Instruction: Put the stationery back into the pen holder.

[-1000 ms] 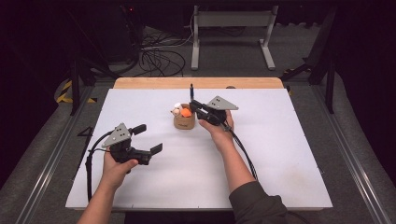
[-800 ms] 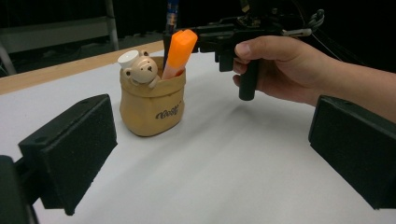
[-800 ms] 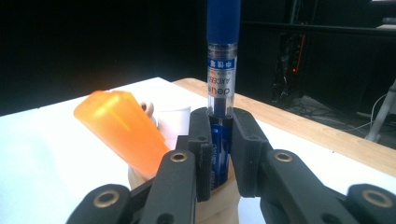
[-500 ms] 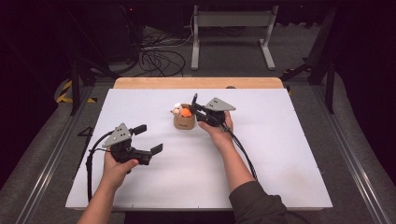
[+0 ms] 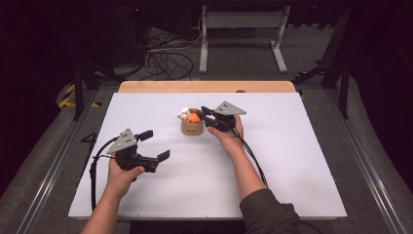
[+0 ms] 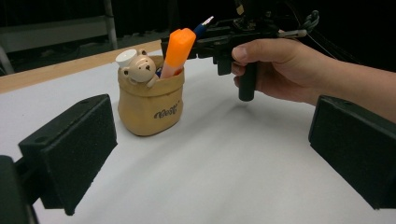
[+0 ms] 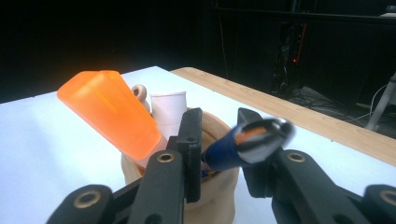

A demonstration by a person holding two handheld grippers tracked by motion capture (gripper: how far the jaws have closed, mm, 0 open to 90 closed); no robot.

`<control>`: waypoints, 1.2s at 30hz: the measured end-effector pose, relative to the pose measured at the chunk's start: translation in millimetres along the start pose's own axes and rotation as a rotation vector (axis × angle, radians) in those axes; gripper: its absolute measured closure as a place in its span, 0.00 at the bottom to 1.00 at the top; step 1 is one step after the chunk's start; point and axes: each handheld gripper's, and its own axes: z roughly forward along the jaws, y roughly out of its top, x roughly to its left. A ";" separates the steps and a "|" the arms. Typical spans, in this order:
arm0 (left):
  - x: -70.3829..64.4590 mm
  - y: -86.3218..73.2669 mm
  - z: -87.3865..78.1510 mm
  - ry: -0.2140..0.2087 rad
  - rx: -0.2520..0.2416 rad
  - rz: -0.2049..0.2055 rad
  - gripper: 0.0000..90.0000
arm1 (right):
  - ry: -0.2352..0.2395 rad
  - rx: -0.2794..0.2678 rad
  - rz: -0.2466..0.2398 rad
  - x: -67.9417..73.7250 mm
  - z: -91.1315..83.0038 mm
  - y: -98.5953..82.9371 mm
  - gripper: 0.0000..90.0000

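A tan pouch (image 5: 192,127) with a small bear figure (image 6: 138,69) stands upright near the middle of the white table (image 5: 292,161). An orange marker (image 6: 179,46) and a white-capped item (image 7: 168,105) stick out of it. My right gripper (image 5: 206,115) hovers at the pouch's mouth, shut on a blue pen (image 7: 233,147) whose lower end reaches into the pouch. The pen's top looks blurred. My left gripper (image 5: 155,145) stands open with nothing between its jaws, low over the table at the front left and aimed at the pouch (image 6: 148,107).
A wooden strip (image 5: 204,86) runs along the table's far edge. Beyond it are a metal stand (image 5: 241,34) and loose cables (image 5: 165,56) on the floor. Bare white table surface surrounds the pouch on all sides.
The right gripper has lowered and tilted the blue pen, which stood upright above the pouch a second ago, down into it. The left gripper has stayed still.
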 end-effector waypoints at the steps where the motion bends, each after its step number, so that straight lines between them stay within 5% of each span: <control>1: -0.1 0.0 0.1 -0.001 0.000 0.000 0.02 | 0.001 -0.001 0.000 -0.1 -0.1 0.1 0.79; 36: 0.1 -0.2 -0.2 0.003 -0.008 -0.006 0.02 | 0.013 -0.054 0.050 0.1 -10.2 8.3 0.63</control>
